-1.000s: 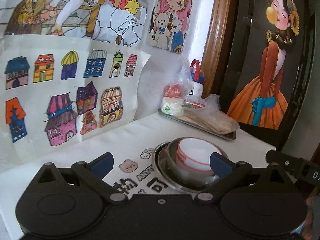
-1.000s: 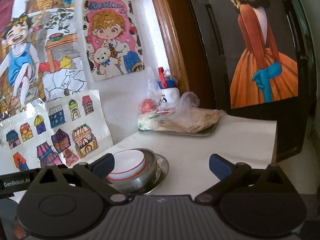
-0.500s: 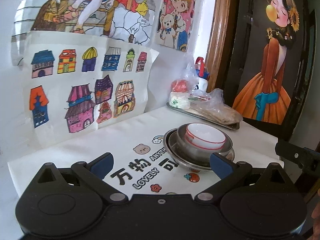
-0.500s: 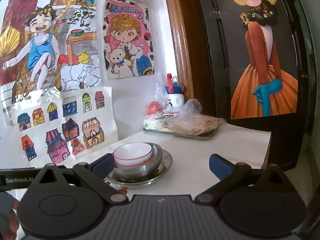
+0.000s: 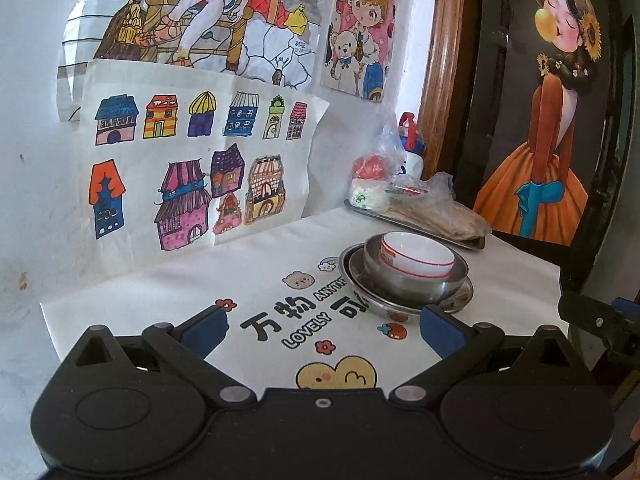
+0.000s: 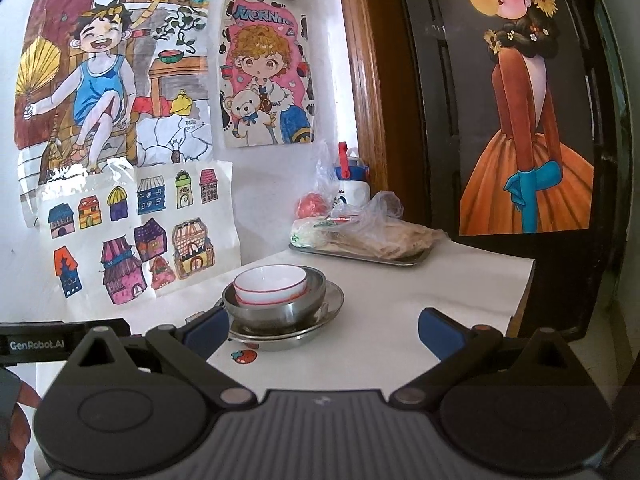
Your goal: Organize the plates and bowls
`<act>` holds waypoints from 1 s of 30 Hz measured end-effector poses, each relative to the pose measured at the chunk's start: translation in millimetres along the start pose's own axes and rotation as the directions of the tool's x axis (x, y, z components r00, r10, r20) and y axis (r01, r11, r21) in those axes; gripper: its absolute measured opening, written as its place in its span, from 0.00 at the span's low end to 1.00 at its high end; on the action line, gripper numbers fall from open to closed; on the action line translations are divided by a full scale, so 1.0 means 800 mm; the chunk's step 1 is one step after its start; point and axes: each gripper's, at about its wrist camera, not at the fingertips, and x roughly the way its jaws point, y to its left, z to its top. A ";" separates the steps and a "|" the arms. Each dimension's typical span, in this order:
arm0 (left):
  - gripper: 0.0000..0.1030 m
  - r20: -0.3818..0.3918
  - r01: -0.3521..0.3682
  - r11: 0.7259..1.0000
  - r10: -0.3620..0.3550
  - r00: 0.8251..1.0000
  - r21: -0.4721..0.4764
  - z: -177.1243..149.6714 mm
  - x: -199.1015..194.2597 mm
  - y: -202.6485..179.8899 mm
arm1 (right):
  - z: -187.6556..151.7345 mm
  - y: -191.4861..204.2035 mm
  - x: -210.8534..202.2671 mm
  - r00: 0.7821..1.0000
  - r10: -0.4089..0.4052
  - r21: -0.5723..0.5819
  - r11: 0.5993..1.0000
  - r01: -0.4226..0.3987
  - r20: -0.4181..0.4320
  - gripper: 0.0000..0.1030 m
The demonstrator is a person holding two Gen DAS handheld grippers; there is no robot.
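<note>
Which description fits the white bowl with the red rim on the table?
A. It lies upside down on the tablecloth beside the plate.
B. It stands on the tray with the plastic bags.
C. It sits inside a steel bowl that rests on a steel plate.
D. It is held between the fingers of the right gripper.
C: the white bowl is nested upright in the steel bowl, which stands on the steel plate; both grippers are open and clear of the stack.

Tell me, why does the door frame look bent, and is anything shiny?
Right wrist view: the fisheye lens bows the door frame, and the steel bowl shows bright glints. Left wrist view: the frame curves too; the plate rim gleams.
</note>
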 end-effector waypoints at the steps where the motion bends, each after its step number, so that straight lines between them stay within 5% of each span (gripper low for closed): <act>1: 0.99 -0.001 0.001 1.000 -0.001 1.000 0.002 -0.002 -0.002 0.000 | -0.001 0.001 -0.002 1.000 0.000 0.000 1.000 0.000 -0.001 1.00; 30: 0.99 -0.022 -0.013 1.000 0.013 1.000 0.023 -0.033 -0.018 -0.002 | -0.030 0.005 -0.010 0.999 -0.009 0.016 1.000 0.009 -0.042 1.00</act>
